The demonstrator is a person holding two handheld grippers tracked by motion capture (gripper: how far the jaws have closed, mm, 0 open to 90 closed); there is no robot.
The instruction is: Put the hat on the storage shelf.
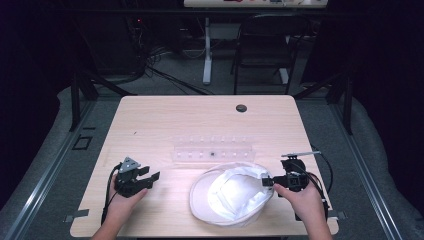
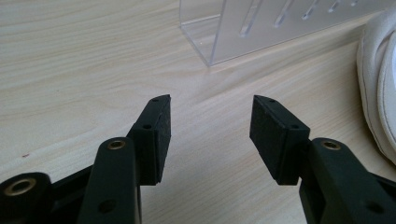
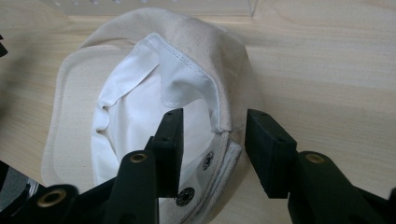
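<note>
A pale cream cap (image 1: 232, 192) lies upside down on the wooden table (image 1: 175, 120), its white lining facing up. My right gripper (image 1: 267, 182) stands at the cap's right edge. In the right gripper view the cap (image 3: 140, 93) has its back rim between the jaws of my right gripper (image 3: 212, 140), one jaw inside the lining and one outside, with gaps on both sides. My left gripper (image 1: 151, 173) rests left of the cap. It is my left gripper (image 2: 210, 126) whose jaws stand open over bare wood, with the cap's edge (image 2: 380, 93) at the far right.
A clear plastic rack (image 1: 212, 150) with slots sits just behind the cap, also near the left gripper as the rack (image 2: 261, 28). A dark cable hole (image 1: 241, 108) marks the table's far side. A chair (image 1: 265, 45) and table legs stand beyond.
</note>
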